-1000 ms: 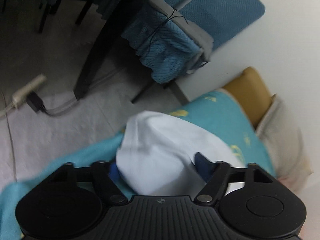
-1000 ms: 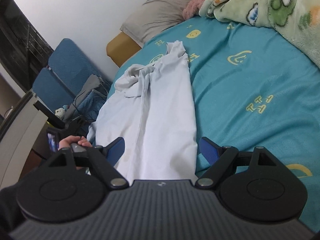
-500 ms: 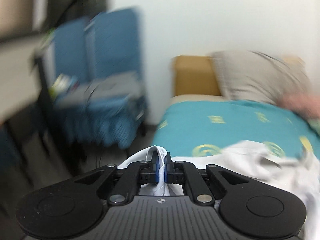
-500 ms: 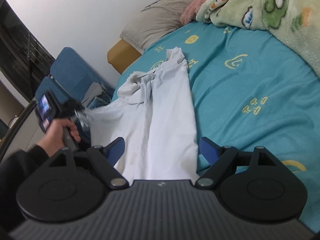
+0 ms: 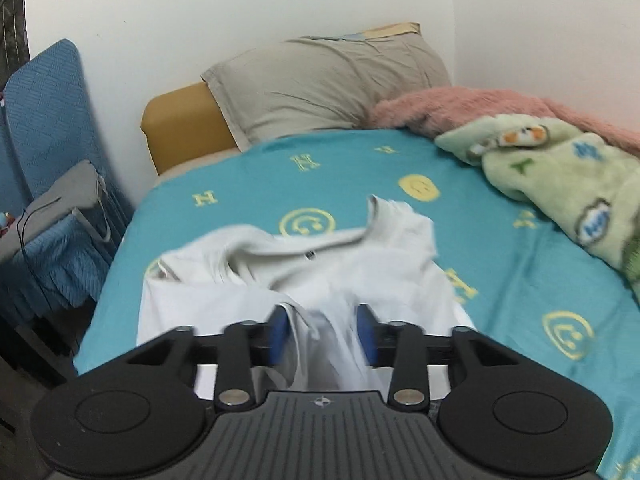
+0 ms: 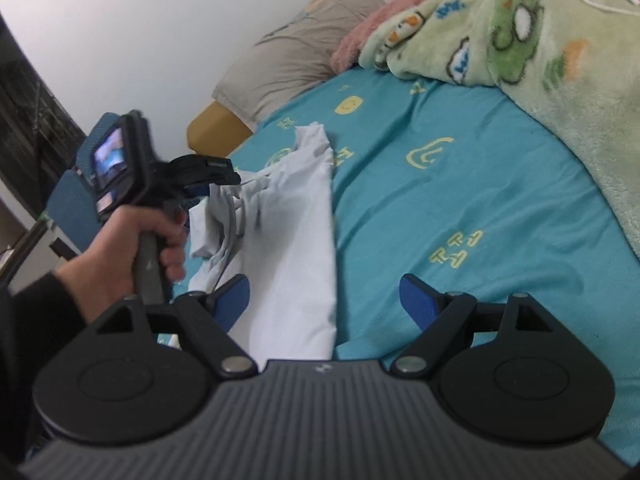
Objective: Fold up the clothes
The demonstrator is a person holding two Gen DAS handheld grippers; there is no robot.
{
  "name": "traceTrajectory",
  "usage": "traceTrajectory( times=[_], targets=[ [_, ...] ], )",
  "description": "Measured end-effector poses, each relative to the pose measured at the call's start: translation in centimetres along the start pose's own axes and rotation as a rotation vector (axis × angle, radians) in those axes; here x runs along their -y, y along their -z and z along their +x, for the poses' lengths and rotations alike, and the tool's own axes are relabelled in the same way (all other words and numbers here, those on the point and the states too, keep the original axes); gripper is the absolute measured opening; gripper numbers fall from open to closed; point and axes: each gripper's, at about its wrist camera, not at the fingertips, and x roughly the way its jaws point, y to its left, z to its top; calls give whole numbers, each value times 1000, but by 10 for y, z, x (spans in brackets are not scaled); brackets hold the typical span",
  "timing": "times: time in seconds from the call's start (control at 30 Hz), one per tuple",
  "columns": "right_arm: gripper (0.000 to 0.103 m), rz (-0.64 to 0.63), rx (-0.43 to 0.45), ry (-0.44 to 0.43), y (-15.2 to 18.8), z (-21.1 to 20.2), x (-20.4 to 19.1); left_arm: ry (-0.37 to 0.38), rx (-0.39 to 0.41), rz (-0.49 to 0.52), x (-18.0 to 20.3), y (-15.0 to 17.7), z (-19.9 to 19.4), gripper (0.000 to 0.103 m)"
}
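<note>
A: Lying on the teal bed sheet [image 6: 460,200], the white garment [image 6: 292,240] is stretched lengthwise towards the grey pillow [image 5: 328,84], its far end bunched and creased.

B: Left gripper [image 5: 322,334]?

A: Its blue pads stand apart, with loose white cloth passing between them. From its own camera I cannot tell whether either pad touches the fabric. The right wrist view shows a hand [image 6: 132,240] gripping the handle, the tool raised above the garment's left edge.

B: Right gripper [image 6: 326,304]?

A: Jaws spread wide, holding nothing. The garment's near end lies beneath the left finger [image 6: 232,300]; the other finger is over bare sheet.

B: Surroundings?

A: A green cartoon blanket [image 6: 520,40] and pink blanket [image 5: 460,104] are heaped to the right, well apart from the garment. A blue chair [image 5: 48,128] stands beside the bed.
</note>
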Motion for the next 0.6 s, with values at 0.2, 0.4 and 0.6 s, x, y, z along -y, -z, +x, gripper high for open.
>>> traceTrajectory(
  times=[0.2, 0.4, 0.6],
  targets=[
    [84, -10, -7, -36, 1, -5, -5, 50, -77, -132, -23, 63, -80, 62],
    [84, -27, -11, -86, 4, -24, -15, -55, -229, -359, -103, 167, -177, 62],
    [84, -37, -37, -110, 14, -43, -22, -57, -363, -704, -171, 237, -209, 62]
  ],
)
